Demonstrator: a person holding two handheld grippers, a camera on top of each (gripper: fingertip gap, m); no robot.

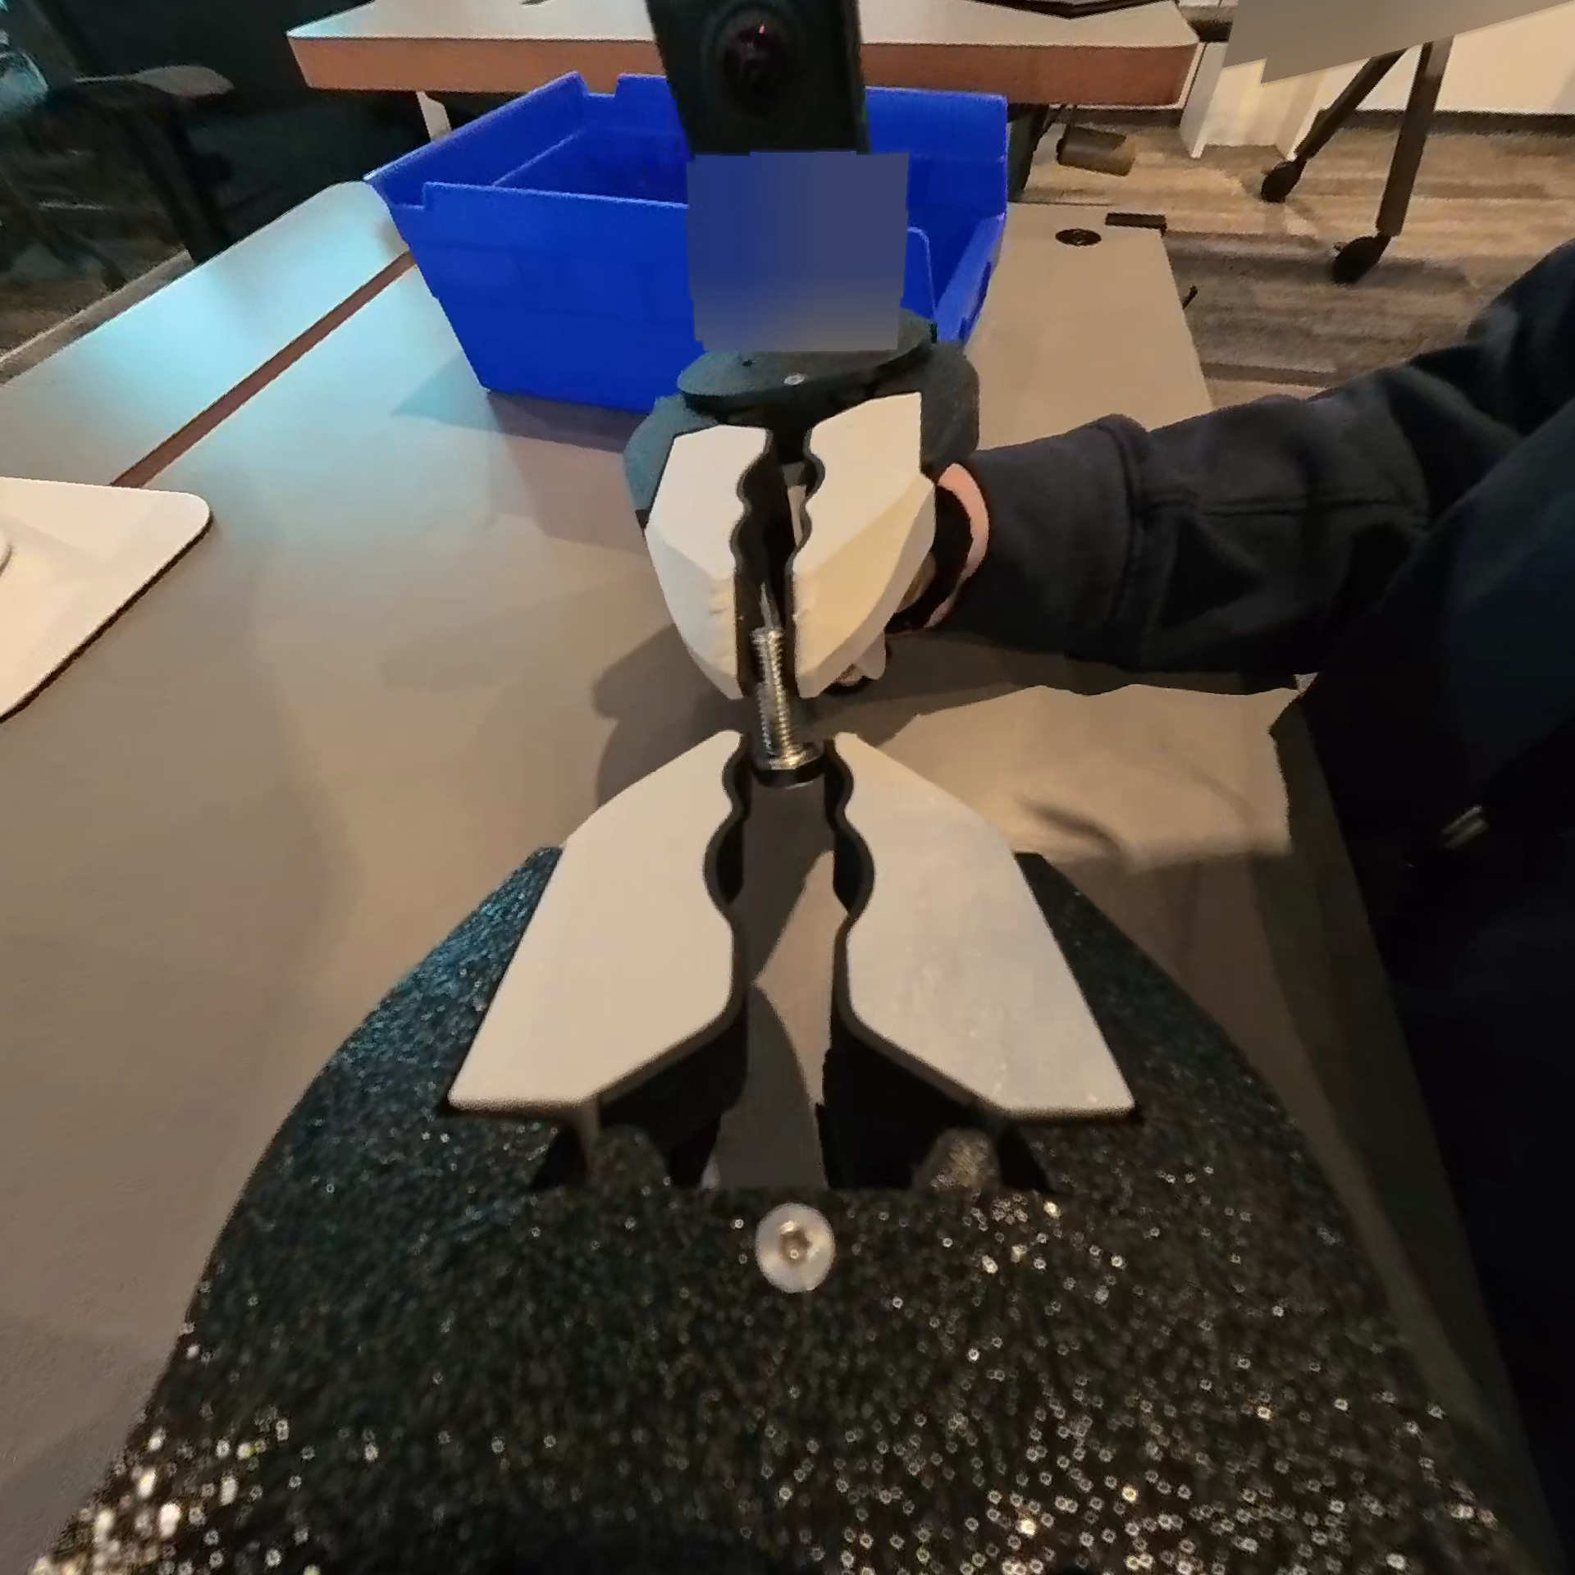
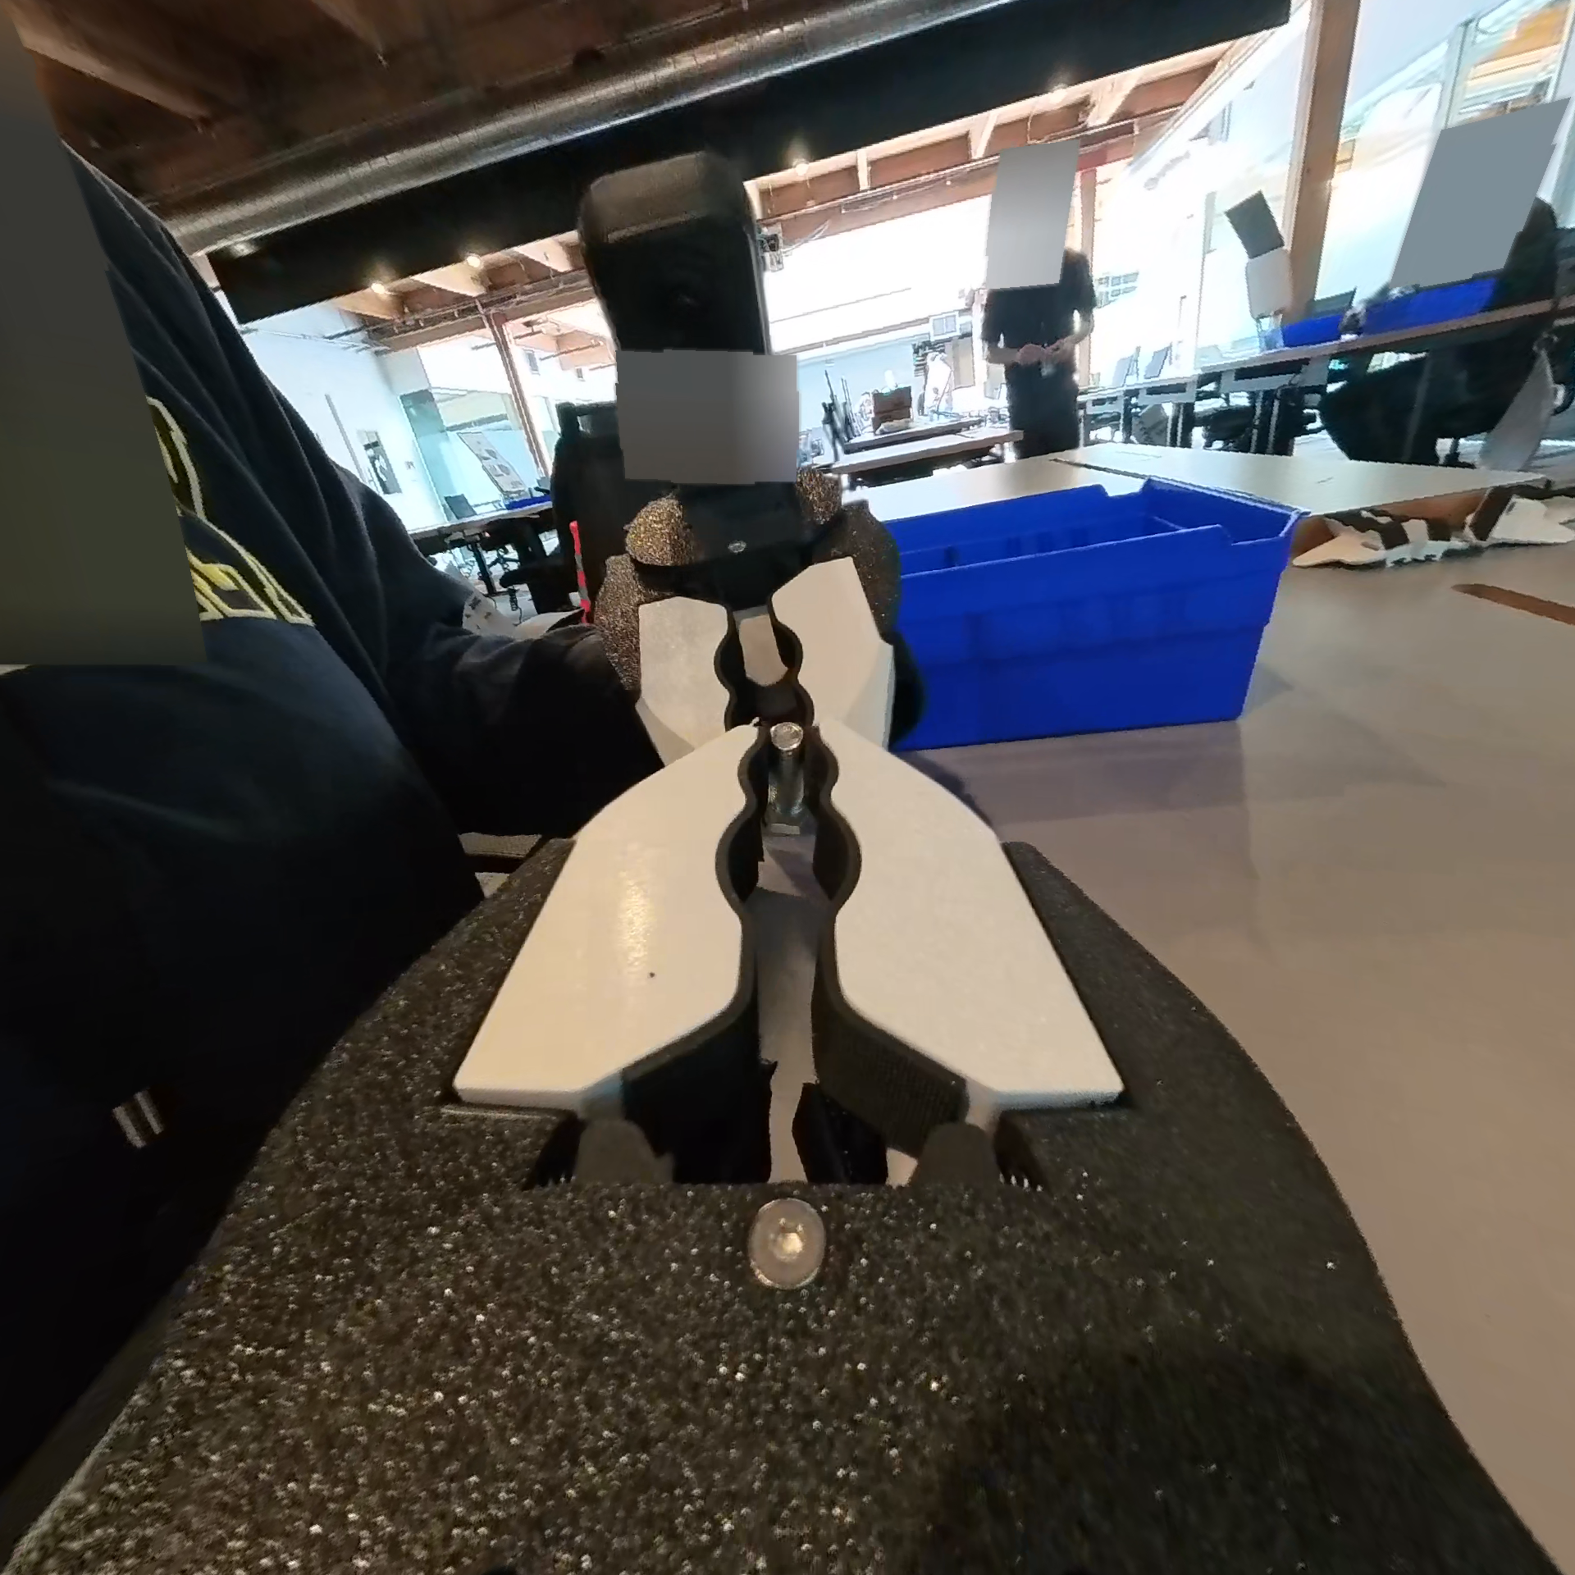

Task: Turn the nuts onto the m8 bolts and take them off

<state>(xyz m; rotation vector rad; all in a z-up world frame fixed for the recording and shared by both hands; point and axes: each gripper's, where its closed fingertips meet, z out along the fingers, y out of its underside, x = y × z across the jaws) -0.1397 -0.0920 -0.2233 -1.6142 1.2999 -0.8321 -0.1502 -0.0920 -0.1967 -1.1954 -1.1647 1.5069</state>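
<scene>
Left tongs [image 1: 786, 767] nipped at the very tips on a silver nut [image 1: 784, 755]. Right tongs [image 2: 784, 767] opposite, tip to tip, pinching the threaded bolt [image 1: 771, 682] by its shank. Bolt's long axis in line with both pairs, running straight from left tips into right jaws, held clear above the desk [image 1: 341, 682]. Likely next: twisting about that axis, with the left nearer the nut. Left view: threads bare between nut and right tips. Right view: shank's round end and a hex part deeper in the jaws, nut not distinguishable. Blue bin [image 1: 554, 281] well behind.
</scene>
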